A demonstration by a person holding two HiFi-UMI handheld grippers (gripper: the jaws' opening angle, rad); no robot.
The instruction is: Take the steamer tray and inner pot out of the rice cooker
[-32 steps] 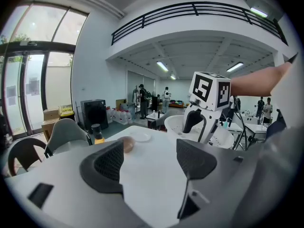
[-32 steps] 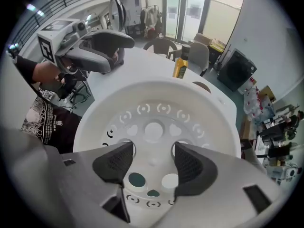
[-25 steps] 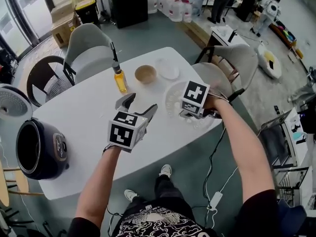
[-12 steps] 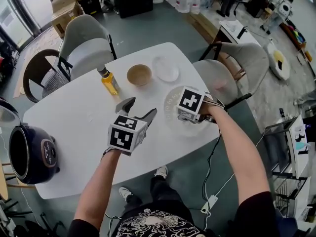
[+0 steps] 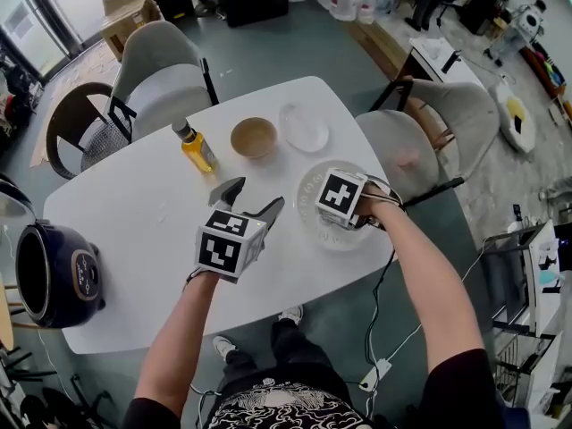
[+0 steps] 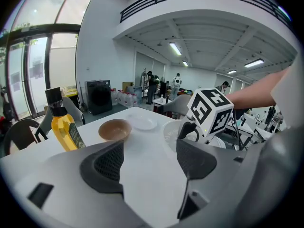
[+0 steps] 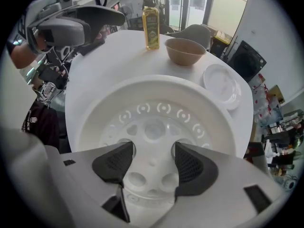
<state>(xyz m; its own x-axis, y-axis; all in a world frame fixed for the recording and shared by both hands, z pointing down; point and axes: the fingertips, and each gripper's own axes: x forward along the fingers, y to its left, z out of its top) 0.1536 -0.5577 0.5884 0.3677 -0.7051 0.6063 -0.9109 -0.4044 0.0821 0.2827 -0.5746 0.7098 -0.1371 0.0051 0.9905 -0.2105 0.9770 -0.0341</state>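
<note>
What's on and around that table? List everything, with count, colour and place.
table: one, white, centre
rice cooker: one, dark, lid up, table's left end
steamer tray: one, white, on the table below the right gripper
bottle: one, yellow with black cap, table's far side
bowl: one, brown, right of the bottle
plate: one, white, right of the bowl
grey chairs: three, beyond the table
dark chair: one, far left
left gripper: one, grey, open, empty, over mid-table
right gripper: one, grey, open, over the steamer tray
</note>
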